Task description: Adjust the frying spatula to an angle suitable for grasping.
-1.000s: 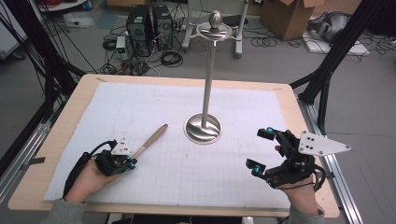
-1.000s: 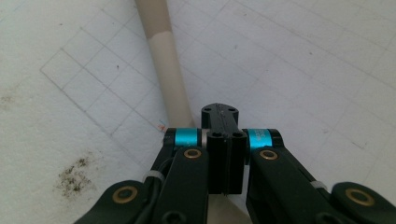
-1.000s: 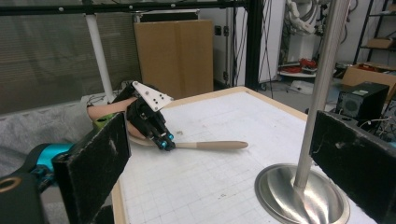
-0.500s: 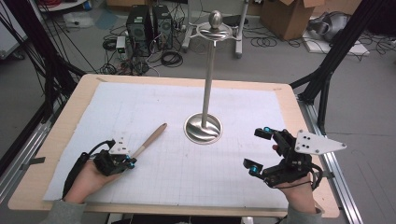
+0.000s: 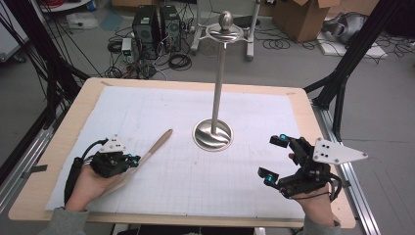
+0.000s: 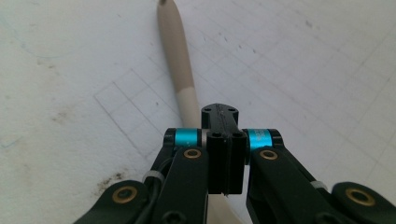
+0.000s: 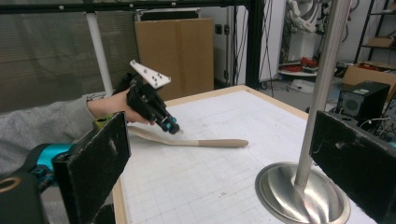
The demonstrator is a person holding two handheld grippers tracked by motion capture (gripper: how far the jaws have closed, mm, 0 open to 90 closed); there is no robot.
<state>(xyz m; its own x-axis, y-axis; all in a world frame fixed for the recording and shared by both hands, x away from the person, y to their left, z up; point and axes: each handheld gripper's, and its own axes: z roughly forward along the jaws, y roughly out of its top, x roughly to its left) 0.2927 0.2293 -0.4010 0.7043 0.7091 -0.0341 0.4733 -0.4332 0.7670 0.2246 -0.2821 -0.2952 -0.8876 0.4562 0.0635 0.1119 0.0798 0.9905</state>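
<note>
Left gripper [image 5: 131, 159], near left of the white gridded mat [image 5: 205, 186]: jaws closed tight, pads pressed together just above the wooden spatula [image 5: 147, 152]; whether they pinch the handle is hard to tell. Spatula lies flat on the mat, long axis diagonal, narrow handle tip pointing away toward the stand's base [image 5: 213, 134]. Its broad near end is hidden under the hand. Pale, smooth wood, darker along the far handle. Right gripper [image 5: 274, 159], near right: jaws spread wide, holding nothing. Farther back, the steel stand's pole [image 5: 218, 78] rises upright.
</note>
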